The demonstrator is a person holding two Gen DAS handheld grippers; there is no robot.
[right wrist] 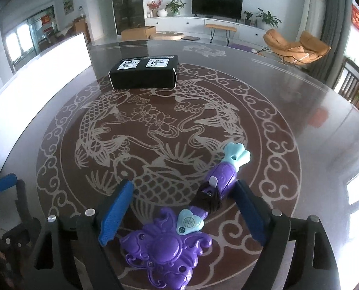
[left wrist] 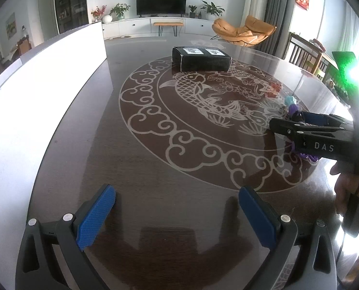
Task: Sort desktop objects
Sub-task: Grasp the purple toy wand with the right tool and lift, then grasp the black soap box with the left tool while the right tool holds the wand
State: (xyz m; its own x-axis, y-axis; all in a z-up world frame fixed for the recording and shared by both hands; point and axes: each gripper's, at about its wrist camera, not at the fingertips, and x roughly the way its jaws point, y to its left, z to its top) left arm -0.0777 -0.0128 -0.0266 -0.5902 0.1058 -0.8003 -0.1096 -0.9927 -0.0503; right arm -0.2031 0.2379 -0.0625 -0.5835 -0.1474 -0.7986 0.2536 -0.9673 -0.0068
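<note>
A purple toy wand with a pale blue heart and a pale blue end lies flat on the dark table between the fingers of my right gripper. The jaws stand wide apart around it, the right pad close to the handle. In the left wrist view the wand shows partly behind the right gripper. A black box with two white labels stands at the far middle of the table; it also shows in the right wrist view. My left gripper is open and empty, low over the table.
A white board stands upright along the table's left side, also in the right wrist view. The round table bears a pale fish pattern under glossy glass. Chairs and a wooden rack stand beyond the far right edge.
</note>
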